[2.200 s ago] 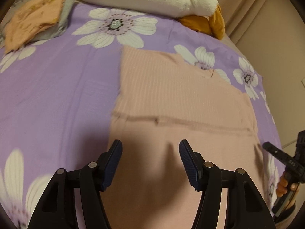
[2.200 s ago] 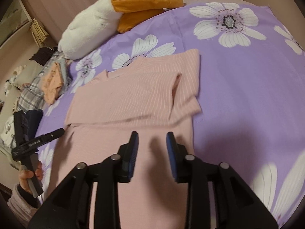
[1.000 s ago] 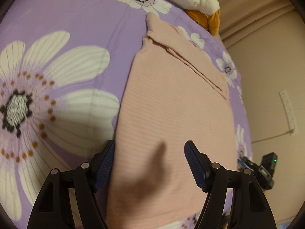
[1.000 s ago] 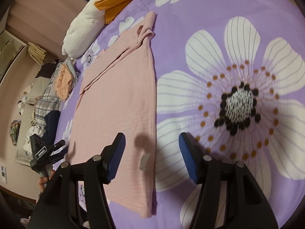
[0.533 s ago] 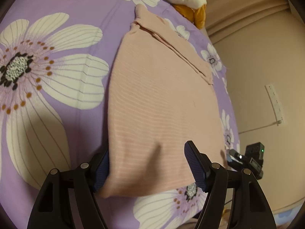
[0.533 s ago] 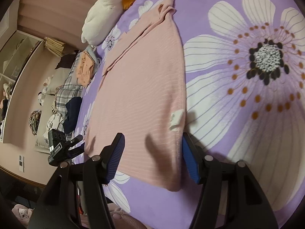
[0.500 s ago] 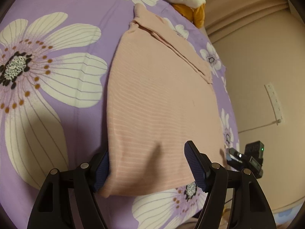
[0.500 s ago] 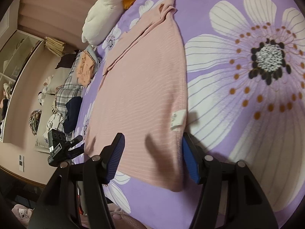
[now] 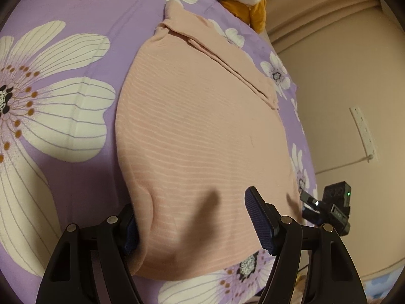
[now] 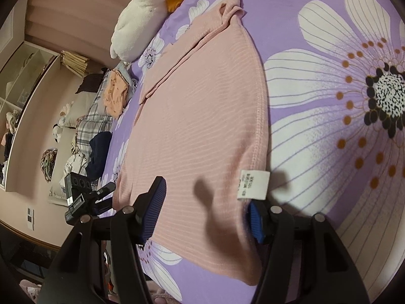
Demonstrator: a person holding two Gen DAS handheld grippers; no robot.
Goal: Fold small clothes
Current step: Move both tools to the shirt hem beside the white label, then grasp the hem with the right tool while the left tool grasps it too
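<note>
A: Top (image 9: 197, 136) — where is it?

B: Flat on the purple flowered sheet (image 9: 76, 20), hem at the near edge of the bed, collar end far away by the white plush (image 10: 136, 22). Its sleeves are folded in across the far part.

A: And the left gripper (image 9: 195, 225)?

B: At the near left corner of the hem. Jaws spread wide; the left pad is tucked under the cloth edge, the right pad sits above the fabric. Nothing is pinched.

A: Right gripper (image 10: 203, 210)?

B: At the near right corner, also spread wide. Its left pad is over the pink cloth, and its right pad lies at the side seam, partly hidden beneath the edge.

A: Any writing?

B: A white care tag (image 10: 253, 185) sticks out from the right seam, just above that right pad. It has small grey print, too fine to read.

A: What else is around?

B: To the far left, a pile of clothes (image 10: 101, 116): an orange piece, plaid, something navy. Each view catches the other gripper's camera unit at the near bed edge; the one in the left view shows a green light.
</note>
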